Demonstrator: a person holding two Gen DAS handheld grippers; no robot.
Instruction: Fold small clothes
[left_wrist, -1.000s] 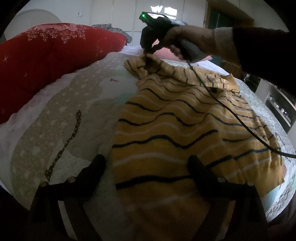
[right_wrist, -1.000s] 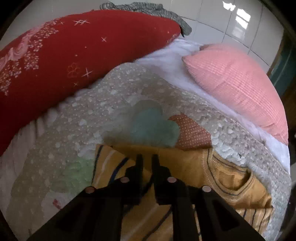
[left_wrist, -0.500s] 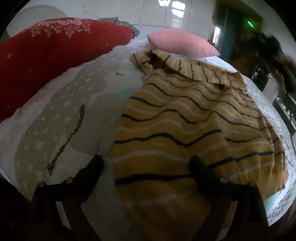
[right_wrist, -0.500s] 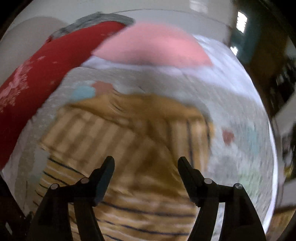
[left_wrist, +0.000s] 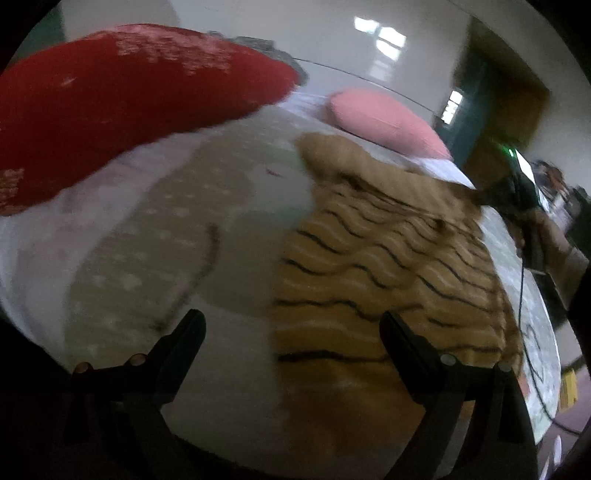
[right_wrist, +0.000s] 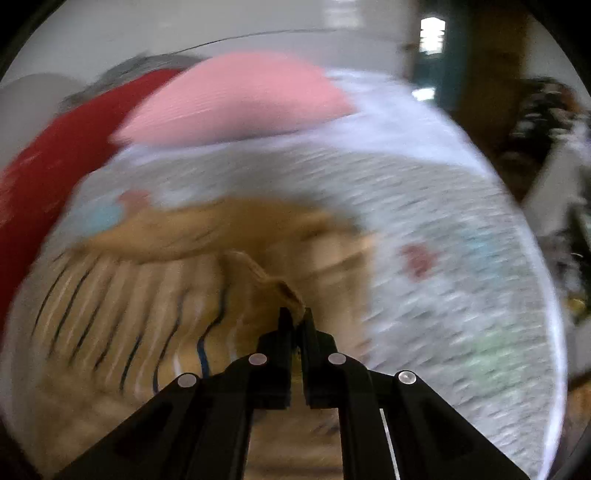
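A yellow sweater with dark and white stripes (left_wrist: 384, 266) lies spread on the quilted bed. My left gripper (left_wrist: 291, 325) is open and empty, hovering above the sweater's near hem. My right gripper (right_wrist: 295, 317) is shut on a raised fold of the sweater (right_wrist: 266, 277) at its right edge; it also shows in the left wrist view (left_wrist: 517, 192), held by a hand at the sweater's far right side. Both views are motion-blurred.
A large red cushion (left_wrist: 110, 99) lies along the left of the bed and a pink pillow (left_wrist: 384, 122) at its head. The patterned quilt (left_wrist: 166, 258) lies under the sweater. A cable (left_wrist: 524, 332) trails from the right gripper. Dark furniture (right_wrist: 546, 122) stands right of the bed.
My right gripper let go of the sweater's far left corner, opened, swung to the right side and closed on a fold there. My left gripper stayed open and shifted slightly.
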